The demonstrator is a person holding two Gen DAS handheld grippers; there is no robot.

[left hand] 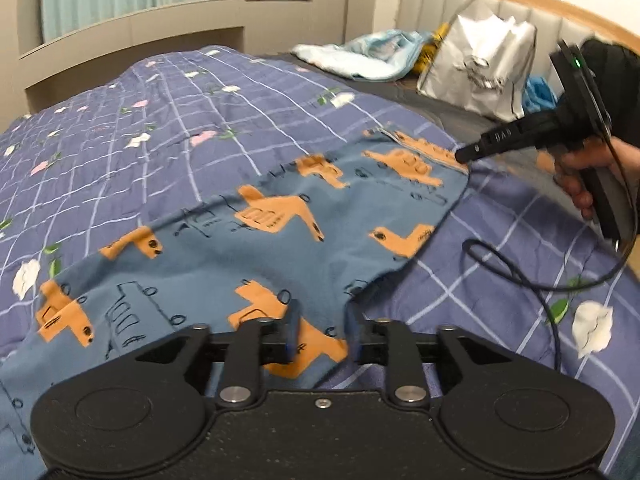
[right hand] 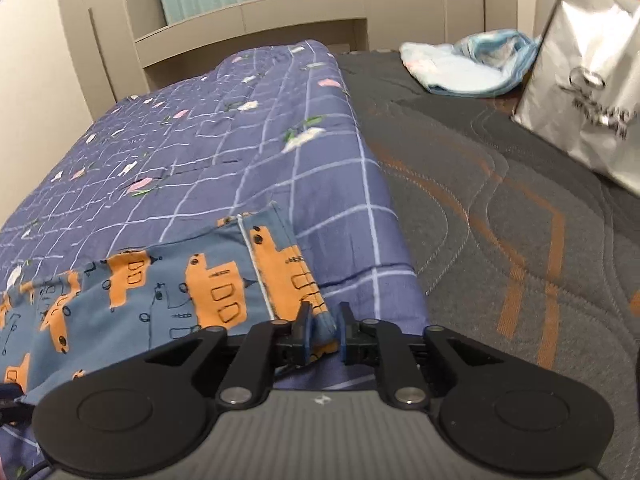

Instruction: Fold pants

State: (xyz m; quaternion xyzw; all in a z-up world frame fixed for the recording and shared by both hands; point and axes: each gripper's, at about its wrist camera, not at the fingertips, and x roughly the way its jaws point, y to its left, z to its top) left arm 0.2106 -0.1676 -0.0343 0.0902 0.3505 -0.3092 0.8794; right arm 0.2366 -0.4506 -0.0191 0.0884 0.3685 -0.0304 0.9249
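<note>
here both hand-held grippers (left hand: 320, 320) (right hand: 323, 320) stand released over the pants (left hand: 224, 248); silver bag (left hand: 480, 68) contents hidden.

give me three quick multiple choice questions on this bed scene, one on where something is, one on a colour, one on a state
1. Where do the pants lie?
A. on the checked quilt
B. inside the silver bag
C. on the floor

2. What colour are the vehicle prints on the pants?
A. green
B. orange
C. white

3. How does the left gripper stand?
A. shut tight on the silver bag
B. out of view
C. jaws apart, with pants cloth between them

Answers: 1 A, the blue cloth is spread over the quilt. 2 B, orange shapes cover the blue cloth. 3 C, a clear gap shows between its fingers over the pants edge.
</note>
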